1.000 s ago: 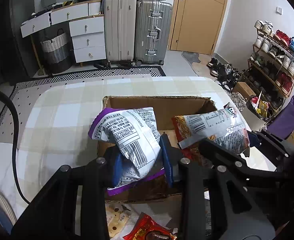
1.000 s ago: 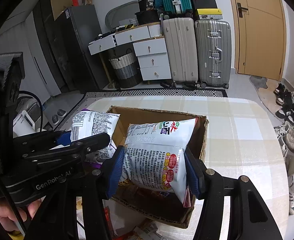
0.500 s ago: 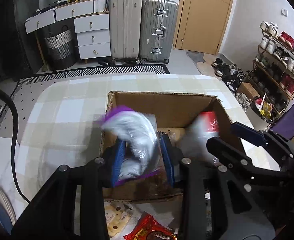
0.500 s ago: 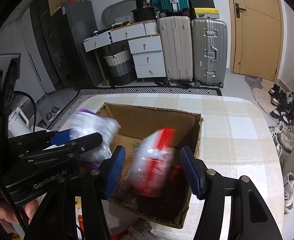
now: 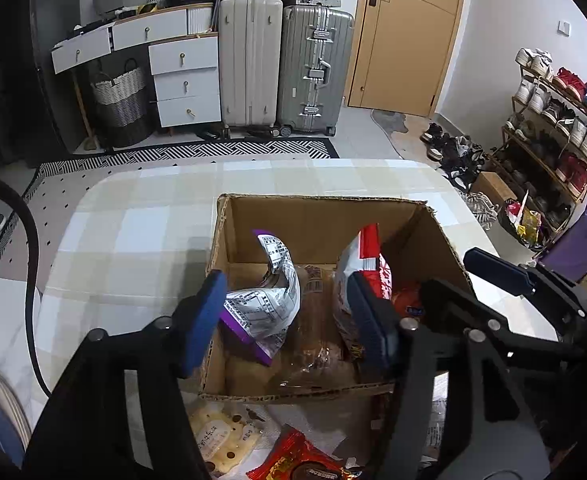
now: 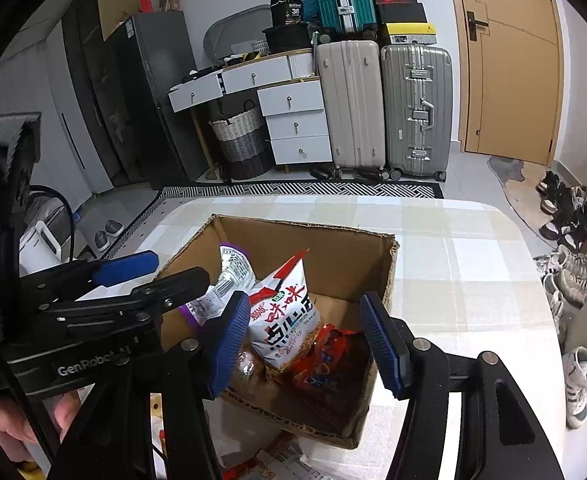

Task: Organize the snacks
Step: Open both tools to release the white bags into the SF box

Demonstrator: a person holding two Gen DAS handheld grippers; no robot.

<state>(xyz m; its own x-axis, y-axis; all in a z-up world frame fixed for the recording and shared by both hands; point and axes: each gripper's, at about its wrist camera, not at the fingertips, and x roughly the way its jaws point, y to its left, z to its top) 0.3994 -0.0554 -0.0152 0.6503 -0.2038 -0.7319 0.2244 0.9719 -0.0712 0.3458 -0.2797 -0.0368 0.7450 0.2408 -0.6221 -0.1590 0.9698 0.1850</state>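
Nearest to us in the left wrist view, loose snack packets lie on the tabletop [image 5: 141, 216] in front of the box: a pale cracker pack [image 5: 223, 438] and a glossy red wrapper [image 5: 305, 460]. We note the left gripper [image 5: 289, 316] with ribbed blue pads on black arms; its jaws are opening, and the crinkled purple-and-white bag [image 5: 267, 306] sits between them inside the cardboard box [image 5: 317, 216], with no pad pressing on it. The right gripper [image 6: 307, 338] stands spread over the same box, its pads apart from the puffed white-and-red bag [image 6: 283, 316] that leans upright in the box; we cannot tell whether the left pad brushes that bag. Under both bags we record clear film packs and a red wrapper on the box floor. The box is plain corrugated board with ragged, open top edges. In the right wrist view a hand [image 6: 17, 424] grips the left tool at the lower left. The tabletop carries a soft checked cloth in cream and grey. Beyond it we observe a herringbone rug [image 5: 197, 152], ribbed hard suitcases [image 5: 285, 64], white drawers [image 5: 181, 76], a woven basket [image 5: 119, 108], a wooden door [image 5: 409, 28] and a shoe rack [image 5: 557, 128] at the right wall.
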